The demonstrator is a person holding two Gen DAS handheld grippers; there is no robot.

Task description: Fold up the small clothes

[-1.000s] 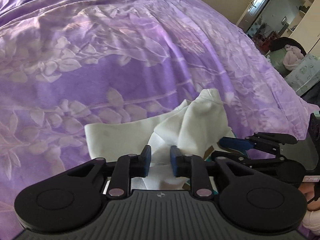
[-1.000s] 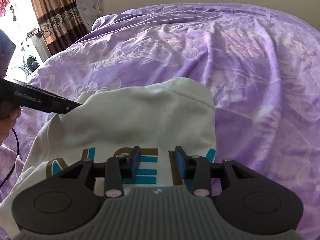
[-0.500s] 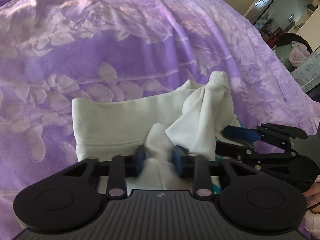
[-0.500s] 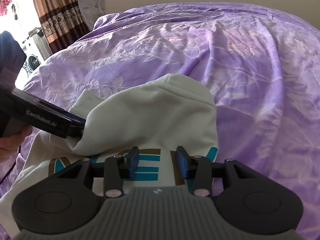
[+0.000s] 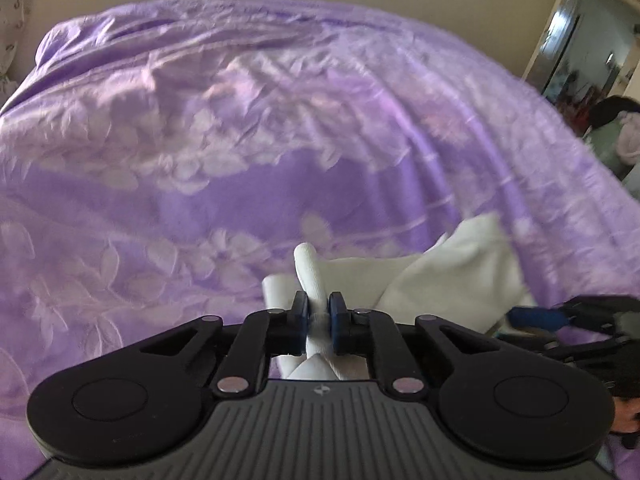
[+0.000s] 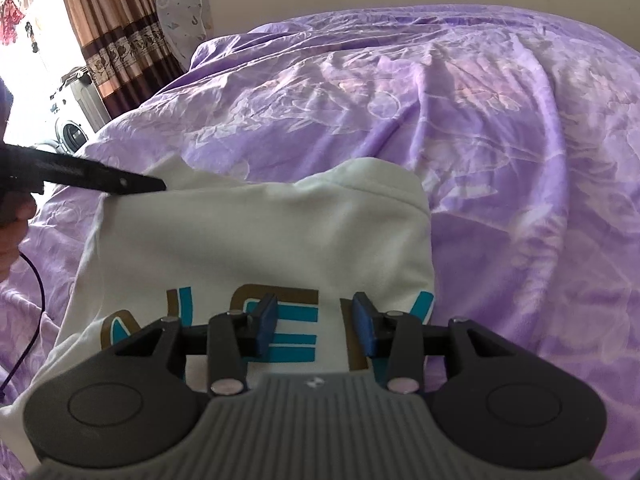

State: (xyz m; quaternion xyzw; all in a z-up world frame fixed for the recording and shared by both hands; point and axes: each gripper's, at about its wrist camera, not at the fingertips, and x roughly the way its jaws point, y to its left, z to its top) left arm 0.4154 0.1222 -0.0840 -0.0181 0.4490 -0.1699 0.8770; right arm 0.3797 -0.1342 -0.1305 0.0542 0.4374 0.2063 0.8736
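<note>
A white small garment (image 6: 260, 240) with teal and brown letters lies on the purple floral bedspread (image 6: 520, 160). In the left wrist view my left gripper (image 5: 319, 314) has its jaws closing, and the pads pinch a rolled fold of the white garment (image 5: 448, 264) that sticks up between them. One of its black fingers (image 6: 120, 179) shows at the garment's far left corner in the right wrist view. My right gripper (image 6: 316, 324) hovers open just above the printed letters, nothing between its pads. It also shows at the right edge as the right gripper (image 5: 536, 318).
The bedspread (image 5: 200, 140) is rumpled and spreads far beyond the garment. A striped curtain (image 6: 116, 40), a washing machine (image 6: 72, 132) and a pillow (image 6: 180, 8) stand at the back left. A dark cable (image 6: 36, 300) hangs beside a hand (image 6: 12, 236). A doorway (image 5: 592, 40) opens at the right.
My left gripper narrowed onto a fold of the white garment and tipped upward, and the cloth's left corner now stands higher. The right gripper held still above the print.
</note>
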